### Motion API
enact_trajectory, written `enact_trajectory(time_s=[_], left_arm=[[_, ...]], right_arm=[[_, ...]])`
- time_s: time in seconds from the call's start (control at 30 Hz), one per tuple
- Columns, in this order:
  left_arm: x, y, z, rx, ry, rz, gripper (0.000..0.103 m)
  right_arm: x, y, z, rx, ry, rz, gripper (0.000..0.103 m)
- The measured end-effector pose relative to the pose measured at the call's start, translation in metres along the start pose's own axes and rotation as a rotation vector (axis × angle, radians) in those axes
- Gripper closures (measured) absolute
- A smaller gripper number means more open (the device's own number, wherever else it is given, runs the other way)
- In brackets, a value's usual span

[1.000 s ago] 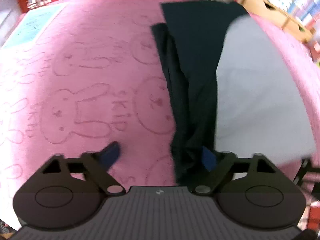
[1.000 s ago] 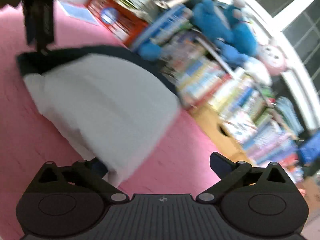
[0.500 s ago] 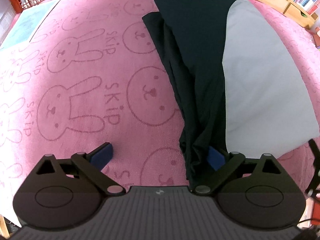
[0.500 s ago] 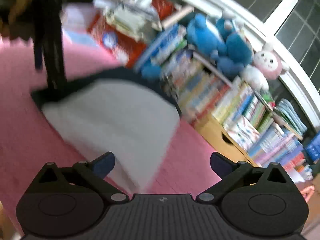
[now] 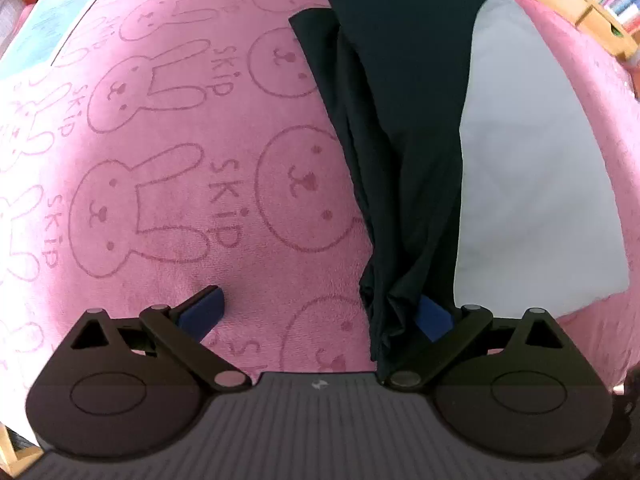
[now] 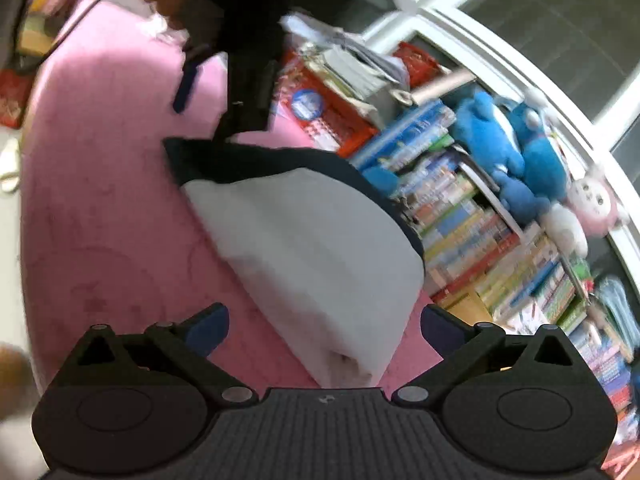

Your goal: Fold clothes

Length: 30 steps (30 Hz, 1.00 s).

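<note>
Pink blanket (image 5: 168,152), bunny print, carries the folded garment (image 5: 400,120), dark with a grey panel. Left gripper (image 5: 316,314) spread wide; dark hem bunched against its right pad, seemingly unpinched. Right gripper (image 6: 324,328) spread, above the grey end.

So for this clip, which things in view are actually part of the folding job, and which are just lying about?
Part of the job:
- dark garment, partly folded
- grey-white garment lying beside it
- left hand-held gripper, open at the dark hem
- right hand-held gripper, open

Lying about:
- pink rabbit blanket
- books
- blue plush toys
- red crate
</note>
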<state>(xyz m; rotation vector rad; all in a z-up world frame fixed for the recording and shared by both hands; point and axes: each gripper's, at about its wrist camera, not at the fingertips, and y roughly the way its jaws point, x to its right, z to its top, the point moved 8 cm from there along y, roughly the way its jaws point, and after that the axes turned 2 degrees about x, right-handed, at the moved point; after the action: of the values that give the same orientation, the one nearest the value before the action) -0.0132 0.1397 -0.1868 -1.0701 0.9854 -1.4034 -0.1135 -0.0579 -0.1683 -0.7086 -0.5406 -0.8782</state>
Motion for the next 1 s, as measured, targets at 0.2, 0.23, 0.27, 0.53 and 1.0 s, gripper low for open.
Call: enact_trajectory(time_s=[0.2, 0.23, 0.27, 0.53, 1.0], left_arm=[[-0.001, 0.0, 0.001, -0.032, -0.011, -0.01, 0.002], [-0.004, -0.001, 0.001, -0.039, -0.018, -0.02, 0.002], [-0.006, -0.002, 0.0, -0.046, -0.023, -0.029, 0.002], [-0.009, 0.003, -0.005, -0.057, 0.004, 0.031, 0.0], [-0.002, 0.006, -0.004, -0.024, 0.051, 0.051, 0.0]], right_arm=[[0.057, 0.03, -0.021, -0.146, 0.205, -0.189, 0.0], [0.063, 0.034, -0.027, -0.166, 0.214, -0.202, 0.0], [0.068, 0.037, -0.033, -0.186, 0.222, -0.214, 0.0], [0.06, 0.061, -0.029, -0.228, 0.266, -0.142, 0.023], [0.065, 0.026, -0.037, -0.134, 0.074, -0.228, 0.002]])
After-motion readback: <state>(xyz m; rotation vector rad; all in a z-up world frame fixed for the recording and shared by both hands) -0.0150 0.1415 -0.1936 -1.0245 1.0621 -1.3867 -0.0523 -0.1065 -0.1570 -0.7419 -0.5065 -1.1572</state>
